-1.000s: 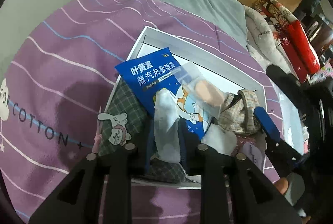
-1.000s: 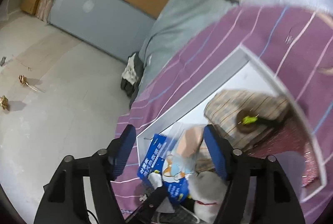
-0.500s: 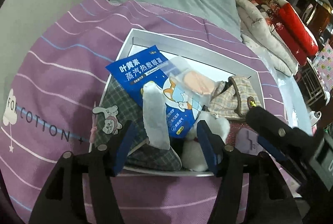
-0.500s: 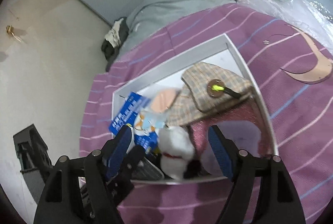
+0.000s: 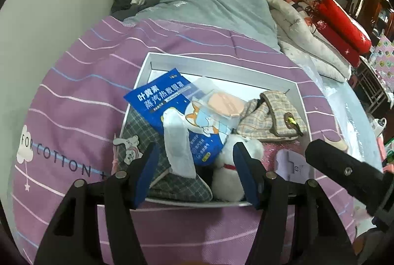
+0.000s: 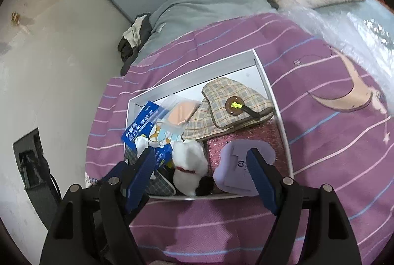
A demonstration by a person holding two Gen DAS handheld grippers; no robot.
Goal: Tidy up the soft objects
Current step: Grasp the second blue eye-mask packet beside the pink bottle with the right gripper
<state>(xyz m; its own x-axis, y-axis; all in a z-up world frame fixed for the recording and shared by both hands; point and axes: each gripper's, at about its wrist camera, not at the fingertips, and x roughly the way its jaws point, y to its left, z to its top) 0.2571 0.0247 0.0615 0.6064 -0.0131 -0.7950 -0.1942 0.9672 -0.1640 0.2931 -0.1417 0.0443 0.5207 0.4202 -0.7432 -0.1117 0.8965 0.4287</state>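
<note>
both tools hang wide apart and hold nothing, the left tool (image 5: 194,166) and the right tool (image 6: 202,166) above the near edge of a white box (image 5: 216,65) on the purple striped bed (image 5: 73,97). inside it a blue packet (image 5: 162,102) leans over a grey checked cloth (image 5: 138,127), beside a white plush toy (image 6: 189,164), a plaid pouch (image 6: 231,102) and a lilac card (image 6: 234,169).
</note>
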